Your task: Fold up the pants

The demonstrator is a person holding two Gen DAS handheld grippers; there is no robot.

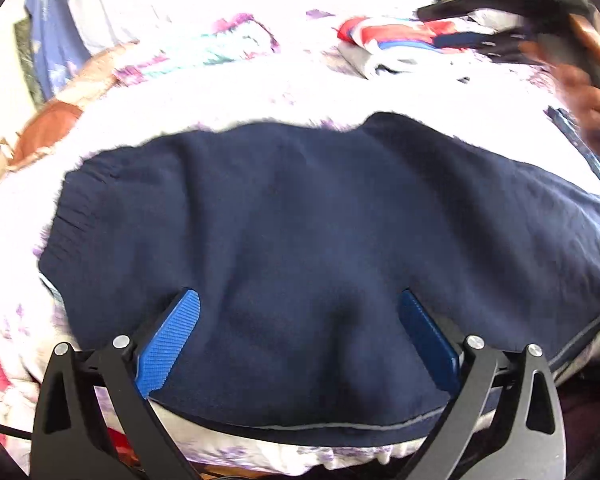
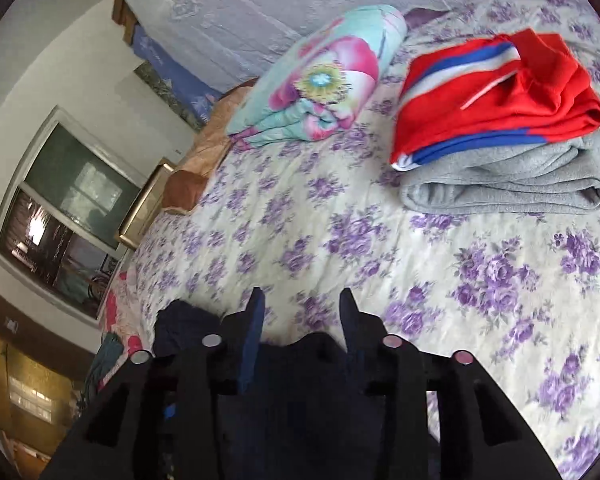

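Navy pants lay spread on the flowered bedspread, part-folded.

The pants (image 1: 300, 240), soft, limp fleece with a ribbed waistband, would drape and sag, so I judged a hemmed edge the best hold. The left gripper (image 1: 300, 320) stood wide open over them, pads clear. The right gripper (image 2: 302, 312) looked part-open above the bedspread (image 2: 380, 248), dark cloth bunched low between its fingers; whether gripped, I could not tell.
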